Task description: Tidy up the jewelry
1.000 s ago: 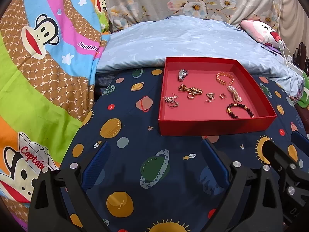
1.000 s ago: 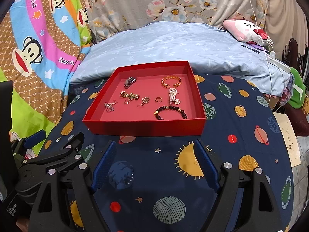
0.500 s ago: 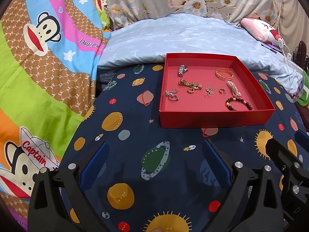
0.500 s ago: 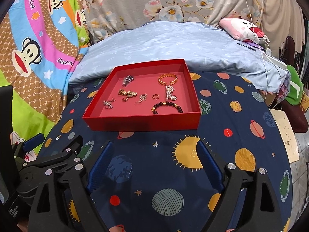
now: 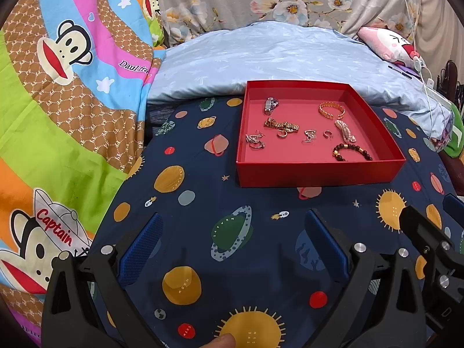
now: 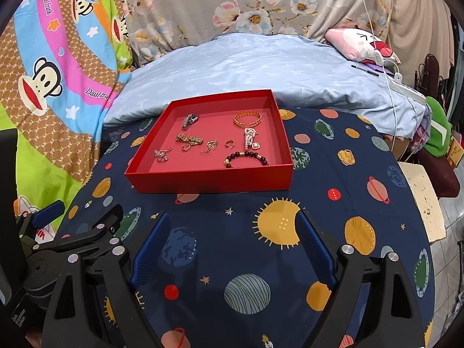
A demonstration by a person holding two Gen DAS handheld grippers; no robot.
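A shallow red box (image 5: 319,174) (image 6: 208,181) sits on the planet-print cloth and holds several pieces of jewelry. Among them are a gold chain bracelet (image 5: 331,110) (image 6: 248,119), a dark bead bracelet (image 5: 351,151) (image 6: 246,158), a pearl piece (image 5: 345,130) (image 6: 250,138), a silver clasp (image 5: 270,105) (image 6: 190,121) and small rings and earrings. My left gripper (image 5: 232,246) is open and empty, well short of the box. My right gripper (image 6: 232,246) is open and empty, also short of the box.
A dark blue planet-print cloth (image 5: 203,203) (image 6: 348,188) covers the surface. A light blue quilt (image 5: 275,55) lies behind the box. A monkey-print blanket (image 5: 58,87) lies to the left. A pink plush toy (image 6: 359,43) and white cables (image 6: 391,66) lie at the far right.
Both grippers have drawn back from the red box, which now looks smaller and farther. Both stay open and empty.
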